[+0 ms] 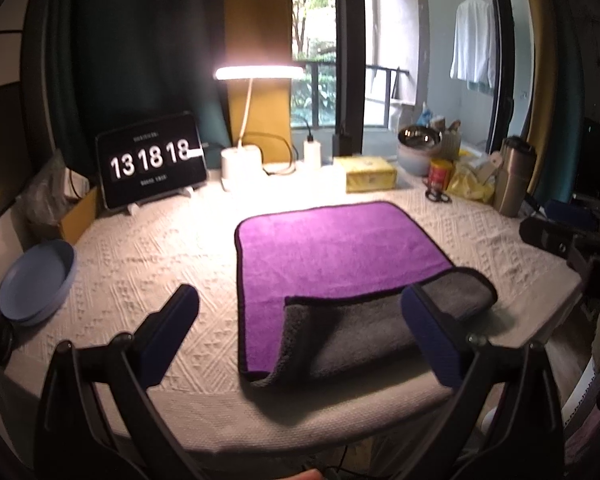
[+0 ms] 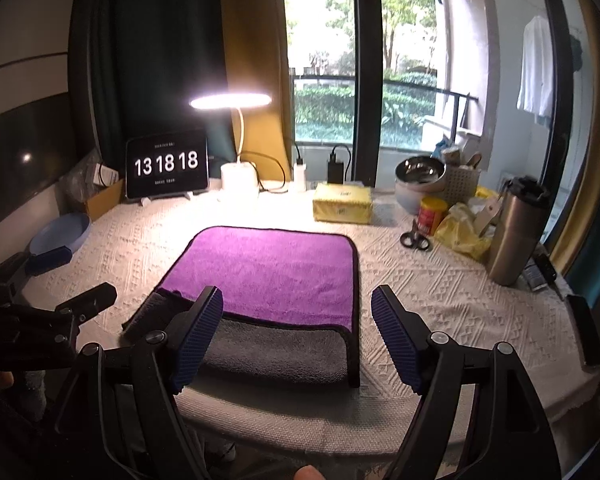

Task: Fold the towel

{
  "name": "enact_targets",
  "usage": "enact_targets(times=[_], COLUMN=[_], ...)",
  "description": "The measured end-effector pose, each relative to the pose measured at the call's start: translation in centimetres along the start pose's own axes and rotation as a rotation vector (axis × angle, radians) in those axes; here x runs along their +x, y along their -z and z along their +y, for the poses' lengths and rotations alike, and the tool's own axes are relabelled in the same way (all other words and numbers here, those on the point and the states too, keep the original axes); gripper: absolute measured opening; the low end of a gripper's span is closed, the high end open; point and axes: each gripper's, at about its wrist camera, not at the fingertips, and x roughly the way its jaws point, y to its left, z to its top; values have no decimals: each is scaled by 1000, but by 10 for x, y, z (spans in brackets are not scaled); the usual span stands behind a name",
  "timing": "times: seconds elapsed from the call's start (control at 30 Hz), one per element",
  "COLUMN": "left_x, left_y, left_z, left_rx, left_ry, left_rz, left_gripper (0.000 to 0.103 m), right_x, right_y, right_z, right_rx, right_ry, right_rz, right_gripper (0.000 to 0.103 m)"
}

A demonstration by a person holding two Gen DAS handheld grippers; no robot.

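Note:
A purple towel (image 1: 336, 248) with a grey underside and black hem lies on the white textured tablecloth (image 1: 148, 264). Its near edge is turned over, showing a grey flap (image 1: 364, 328). In the right wrist view the towel (image 2: 272, 268) lies straight ahead with the grey flap (image 2: 276, 352) nearest me. My left gripper (image 1: 300, 324) is open and empty, hovering over the towel's near edge. My right gripper (image 2: 296, 332) is open and empty above the grey flap. The left gripper also shows at the left of the right wrist view (image 2: 66, 280).
Along the back stand a tablet clock (image 1: 152, 160), a lit desk lamp (image 1: 244, 160), a yellow box (image 1: 370, 174), a metal bowl (image 2: 420, 172), a red can (image 2: 430, 216), scissors (image 2: 414, 238) and a steel tumbler (image 2: 514, 232). A blue plate (image 1: 36, 280) sits at left.

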Motion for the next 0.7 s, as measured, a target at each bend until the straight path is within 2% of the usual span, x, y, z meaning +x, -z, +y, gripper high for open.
enact_targets(times=[0.33, 0.47, 0.57, 0.7], left_x=[49, 65, 77, 90], left_y=[8, 14, 19, 26], left_z=[2, 4, 4, 4], left_rx=[5, 4, 4, 13], left_ry=[-3, 4, 8, 3], left_rz=[111, 154, 192, 227], left_gripper=[101, 101, 92, 90], right_x=[50, 74, 87, 107], right_y=[10, 20, 27, 38], right_z=[-23, -29, -35, -44], right_rx=[27, 29, 46, 77], right_ry=[-15, -26, -36, -39], right_rz=[103, 164, 200, 257], right_gripper=[78, 65, 64, 63])
